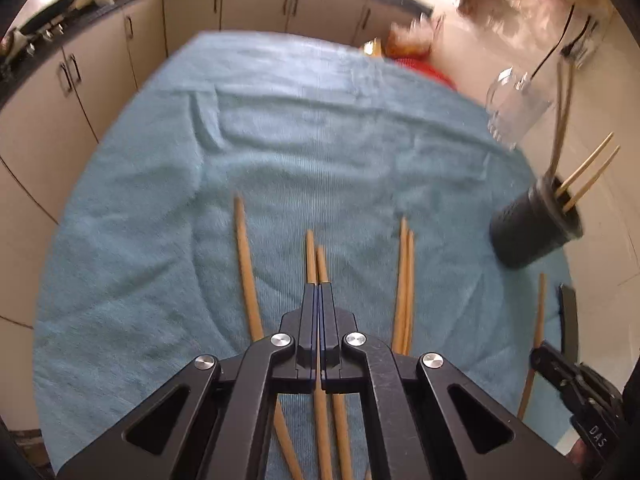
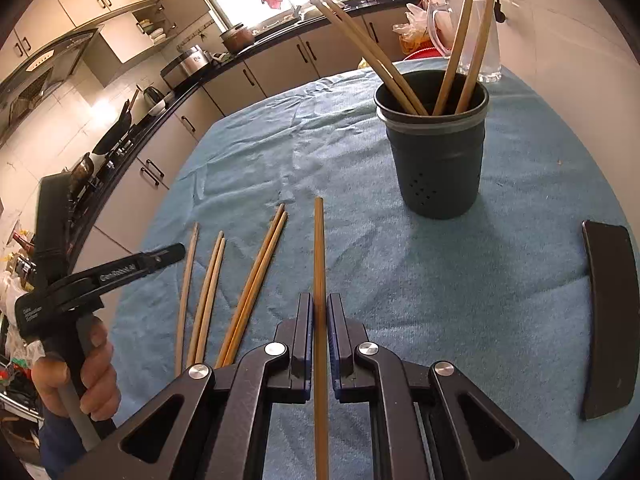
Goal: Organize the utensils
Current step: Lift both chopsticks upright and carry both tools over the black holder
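My right gripper [image 2: 319,308] is shut on a wooden chopstick [image 2: 319,240], whose tip points toward the dark utensil cup [image 2: 440,168]. Several chopsticks stand in that cup, which sits far right in the left wrist view [image 1: 532,232]. Several loose chopsticks [image 2: 210,292] lie side by side on the blue towel [image 2: 400,280]. My left gripper [image 1: 319,286] is shut just above a pair of them [image 1: 316,260], and I see nothing between its pads. From the right wrist view, the left gripper [image 2: 178,249] hovers over the leftmost chopsticks, held by a hand [image 2: 96,376].
A clear glass pitcher [image 2: 480,40] stands behind the cup. A dark curved flat object [image 2: 608,320] lies on the towel at the right. Kitchen cabinets [image 1: 192,12] and a cluttered counter run around the far side of the table.
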Tool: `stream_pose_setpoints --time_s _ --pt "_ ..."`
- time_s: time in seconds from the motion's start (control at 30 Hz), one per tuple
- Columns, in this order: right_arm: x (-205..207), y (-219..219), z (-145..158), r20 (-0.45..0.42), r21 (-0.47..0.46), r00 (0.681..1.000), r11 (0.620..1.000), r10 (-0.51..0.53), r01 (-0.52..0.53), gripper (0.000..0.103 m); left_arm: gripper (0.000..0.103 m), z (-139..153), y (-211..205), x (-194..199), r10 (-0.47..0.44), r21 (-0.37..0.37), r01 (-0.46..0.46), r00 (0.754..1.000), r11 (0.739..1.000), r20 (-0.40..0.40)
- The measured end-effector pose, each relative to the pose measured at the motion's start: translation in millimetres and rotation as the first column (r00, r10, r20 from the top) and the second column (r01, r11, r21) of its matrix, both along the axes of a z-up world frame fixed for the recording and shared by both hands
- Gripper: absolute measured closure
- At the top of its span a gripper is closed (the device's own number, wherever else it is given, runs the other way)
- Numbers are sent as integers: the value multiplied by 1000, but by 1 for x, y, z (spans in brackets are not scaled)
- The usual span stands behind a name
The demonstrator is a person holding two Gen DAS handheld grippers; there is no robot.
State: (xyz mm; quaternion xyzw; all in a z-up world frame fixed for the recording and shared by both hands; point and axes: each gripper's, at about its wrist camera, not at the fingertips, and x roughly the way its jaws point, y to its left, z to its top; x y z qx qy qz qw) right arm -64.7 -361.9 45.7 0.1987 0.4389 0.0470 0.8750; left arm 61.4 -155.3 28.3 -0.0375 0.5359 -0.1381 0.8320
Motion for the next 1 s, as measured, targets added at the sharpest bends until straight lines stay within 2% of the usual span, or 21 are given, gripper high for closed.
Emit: stream_pose_setpoints --time_s 0.1,0.33,0.4,0.47,0.77,0.93,1.0 --pt "-2 1 0 -2 2 1000 1000 0 0 96 103 -11 -4 3 8 45 -7 1000 999 -27" --pt "-2 -2 -1 -7 -1 1000 1000 2 -2 96 101 -18 -6 4 6 65 -4 999 998 -43" --pt "-1 -3 -3 -10 3 1000 1000 4 -4 96 91 -18 -6 4 9 68 -6 999 998 -42" --pt "-1 -2 -4 -13 5 1000 1000 4 -4 96 88 -19 -6 4 7 68 -4 999 998 -45" --pt "-1 -4 -8 -23 10 1000 1000 2 -2 96 88 -22 -12 7 2 110 2 999 994 -42" --pt "0 -4 -10 -27 6 1000 1000 2 -2 96 88 -24 -30 6 -2 230 -4 1000 973 23" --pt "1 -5 -11 -31 8 1000 1000 0 0 96 97 -24 -31 4 12 238 -24 999 971 51"
